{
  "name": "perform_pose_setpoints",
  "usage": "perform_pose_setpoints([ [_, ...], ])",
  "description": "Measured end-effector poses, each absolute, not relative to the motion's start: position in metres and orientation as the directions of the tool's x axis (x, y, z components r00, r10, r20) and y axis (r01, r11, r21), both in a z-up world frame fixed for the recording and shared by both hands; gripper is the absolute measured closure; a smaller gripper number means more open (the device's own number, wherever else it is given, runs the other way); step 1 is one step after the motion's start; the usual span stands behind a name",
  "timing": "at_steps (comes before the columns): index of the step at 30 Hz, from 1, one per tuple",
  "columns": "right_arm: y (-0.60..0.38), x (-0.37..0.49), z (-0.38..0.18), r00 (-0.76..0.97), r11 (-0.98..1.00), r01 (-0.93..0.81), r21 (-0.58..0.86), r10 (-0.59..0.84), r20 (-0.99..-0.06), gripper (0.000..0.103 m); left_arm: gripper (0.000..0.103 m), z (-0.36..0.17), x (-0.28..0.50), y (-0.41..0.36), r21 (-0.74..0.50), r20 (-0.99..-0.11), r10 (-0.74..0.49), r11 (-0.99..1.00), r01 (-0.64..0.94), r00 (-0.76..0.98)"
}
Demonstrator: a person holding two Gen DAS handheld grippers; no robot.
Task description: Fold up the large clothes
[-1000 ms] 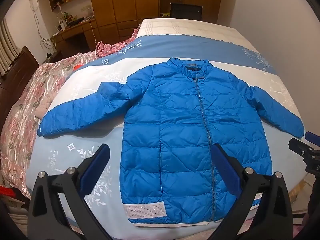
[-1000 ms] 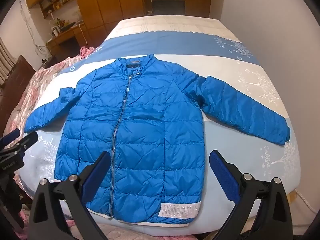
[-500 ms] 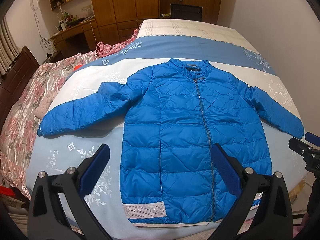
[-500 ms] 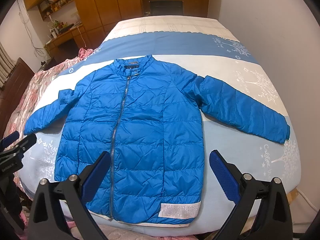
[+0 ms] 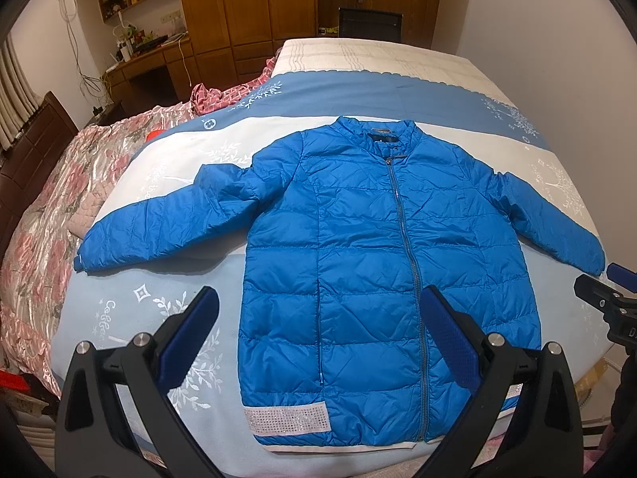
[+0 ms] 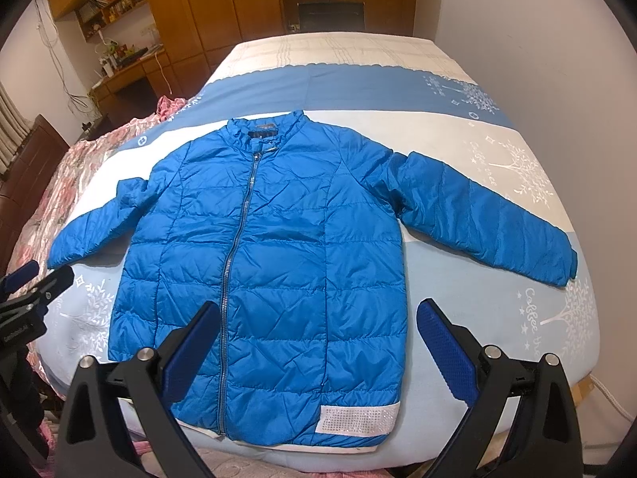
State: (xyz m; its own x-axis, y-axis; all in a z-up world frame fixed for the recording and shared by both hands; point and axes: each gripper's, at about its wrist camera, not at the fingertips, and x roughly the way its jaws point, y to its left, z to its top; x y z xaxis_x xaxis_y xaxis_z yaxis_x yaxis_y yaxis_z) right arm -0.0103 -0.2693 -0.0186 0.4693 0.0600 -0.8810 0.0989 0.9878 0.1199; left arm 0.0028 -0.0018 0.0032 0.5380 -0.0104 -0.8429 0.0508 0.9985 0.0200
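hovering apart, both grippers (image 5: 318, 318) (image 6: 316, 320) gape above flat jacket (image 5: 382, 263).

Blue jacket (image 5: 370, 255) lies flat on bed (image 5: 358, 91), zipped, both sleeves spread. Left gripper (image 5: 318, 330) hovers above hem, jaws wide, holding nothing. Right gripper (image 5: 609, 290) only partly visible at frame edge, state unclear.

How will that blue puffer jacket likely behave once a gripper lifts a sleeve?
Probably floppy: the blue puffer jacket lies flat with creased quilting, so a lifted sleeve should drape. Likely light for its bulk. Its glossy shell may slip between the pads.
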Motion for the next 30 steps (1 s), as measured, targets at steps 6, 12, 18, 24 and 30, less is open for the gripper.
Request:
perform_pose_setpoints([
  [6,-0.2688,-0.0110,-0.0188,0.470,0.988,0.099,0.121,0.061,-0.881,0.004,0.003,0.0030,0.0024,-0.0016,0.020,-0.843,-0.010,0.999,0.050,0.538],
  [12,-0.2689,-0.0108,-0.0194,0.468,0.988,0.099,0.120,0.060,-0.881,0.004,0.003,0.0030,0.0026,-0.0021,0.021,-0.843,-0.009,0.999,0.050,0.538],
  [18,-0.2681,-0.0106,-0.0195,0.470,0.988,0.098,0.118,0.058,-0.881,0.004,0.003,0.0031,0.0033,-0.0025,0.023,-0.843,-0.007,0.999,0.049,0.539],
  [24,-0.2682,-0.0097,-0.0198,0.471,0.988,0.098,0.120,0.060,-0.880,0.004,0.003,0.0026,0.0044,-0.0030,0.023,-0.842,-0.008,0.998,0.050,0.539],
  [30,-0.2670,-0.0080,-0.0179,0.475,0.989,0.093,0.115,0.057,-0.878,0.004,0.003,0.0026,0.0043,-0.0030,0.023,-0.842,-0.007,0.999,0.049,0.539],
])
